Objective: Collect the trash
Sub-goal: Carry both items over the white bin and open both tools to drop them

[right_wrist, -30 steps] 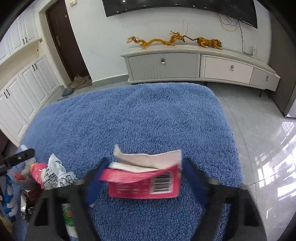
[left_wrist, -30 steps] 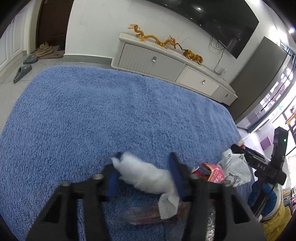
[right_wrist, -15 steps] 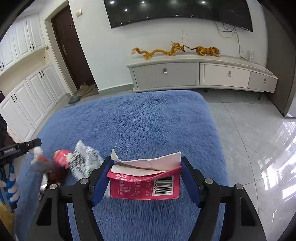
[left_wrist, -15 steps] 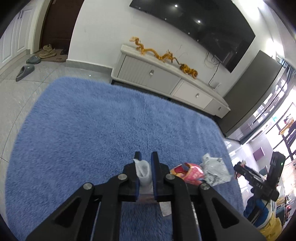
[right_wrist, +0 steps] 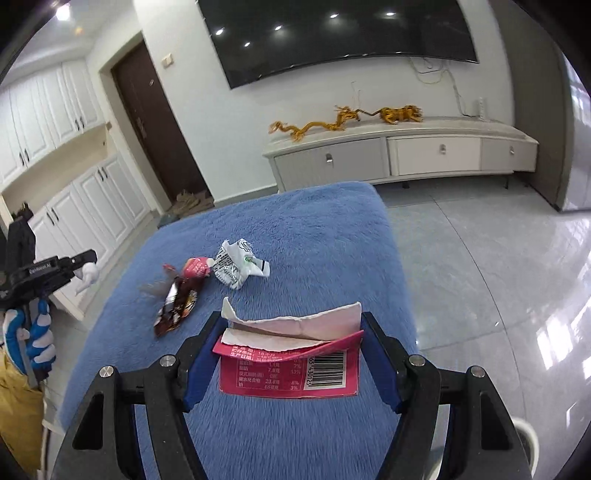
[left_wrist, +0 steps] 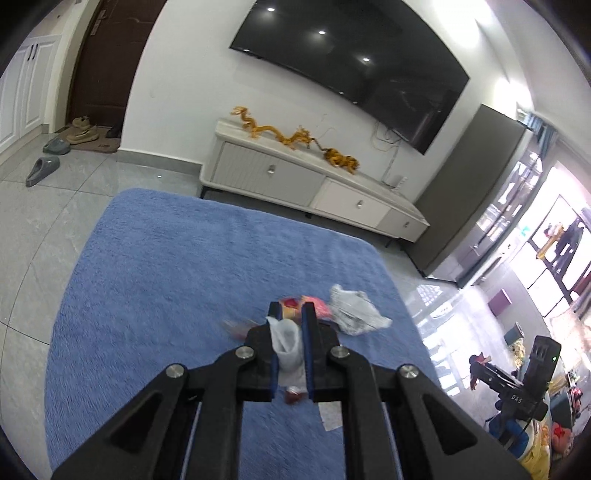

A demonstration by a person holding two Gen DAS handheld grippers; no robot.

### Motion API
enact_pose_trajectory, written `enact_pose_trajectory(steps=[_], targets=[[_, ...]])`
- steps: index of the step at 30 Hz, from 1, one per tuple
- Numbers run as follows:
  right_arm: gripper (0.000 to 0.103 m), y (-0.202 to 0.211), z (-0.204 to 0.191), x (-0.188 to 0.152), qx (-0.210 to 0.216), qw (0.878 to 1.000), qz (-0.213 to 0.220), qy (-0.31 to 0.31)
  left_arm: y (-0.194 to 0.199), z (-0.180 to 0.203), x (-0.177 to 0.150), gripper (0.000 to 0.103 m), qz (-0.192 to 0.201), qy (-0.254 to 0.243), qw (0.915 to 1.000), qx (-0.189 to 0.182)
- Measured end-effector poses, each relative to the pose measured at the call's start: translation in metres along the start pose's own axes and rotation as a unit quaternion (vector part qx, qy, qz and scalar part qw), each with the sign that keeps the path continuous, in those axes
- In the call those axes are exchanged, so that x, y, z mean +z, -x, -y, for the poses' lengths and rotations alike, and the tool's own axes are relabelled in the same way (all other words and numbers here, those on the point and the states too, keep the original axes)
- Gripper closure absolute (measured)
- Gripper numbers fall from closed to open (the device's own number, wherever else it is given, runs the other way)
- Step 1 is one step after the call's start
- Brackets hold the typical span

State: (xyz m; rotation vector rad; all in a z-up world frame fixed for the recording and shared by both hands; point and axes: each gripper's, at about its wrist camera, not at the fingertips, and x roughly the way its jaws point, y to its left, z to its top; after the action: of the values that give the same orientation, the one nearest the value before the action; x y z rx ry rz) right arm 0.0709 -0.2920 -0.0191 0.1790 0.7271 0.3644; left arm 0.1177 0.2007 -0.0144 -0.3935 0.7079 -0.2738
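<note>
Beyond my fingers a blue shag rug (right_wrist: 317, 229) spreads over grey floor tiles (right_wrist: 480, 258). Past its far edge stands a low white TV cabinet (right_wrist: 402, 155) against the wall, with golden dragon figures (right_wrist: 343, 120) along its top and a curved black television (right_wrist: 340, 33) mounted above. Farther left are a dark brown door (right_wrist: 155, 122), shoes (left_wrist: 81, 133) and slippers (left_wrist: 42, 170) before it, and white cupboards (right_wrist: 66, 155).
</note>
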Motion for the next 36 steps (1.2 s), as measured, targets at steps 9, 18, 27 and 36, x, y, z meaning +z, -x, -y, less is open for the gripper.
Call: enact_pose_trajectory(steps=[9, 18, 27, 36], targets=[[0.033, 0.086, 0.052, -0.052, -0.042, 0.996, 0.038, -0.069, 0.005, 0.083, -0.026, 0.093, -0.020, -0.045, 0.9969, -0.062], [0.033, 0.138, 0.143, -0.130, -0.080, 0.979, 0.047, -0.182, -0.063, 0.220, -0.085, 0.093, -0.117, -0.126, 0.9786, -0.113], [0.032, 0.140, 0.231, -0.203, -0.073, 0.950, 0.036, -0.302, -0.151, 0.381, -0.186, 0.093, -0.232, -0.247, 0.9274, -0.157], [0.029, 0.118, 0.275, -0.240, -0.079, 0.930, 0.006, -0.359, -0.220, 0.474, -0.256, 0.081, -0.296, -0.300, 0.8945, -0.150]])
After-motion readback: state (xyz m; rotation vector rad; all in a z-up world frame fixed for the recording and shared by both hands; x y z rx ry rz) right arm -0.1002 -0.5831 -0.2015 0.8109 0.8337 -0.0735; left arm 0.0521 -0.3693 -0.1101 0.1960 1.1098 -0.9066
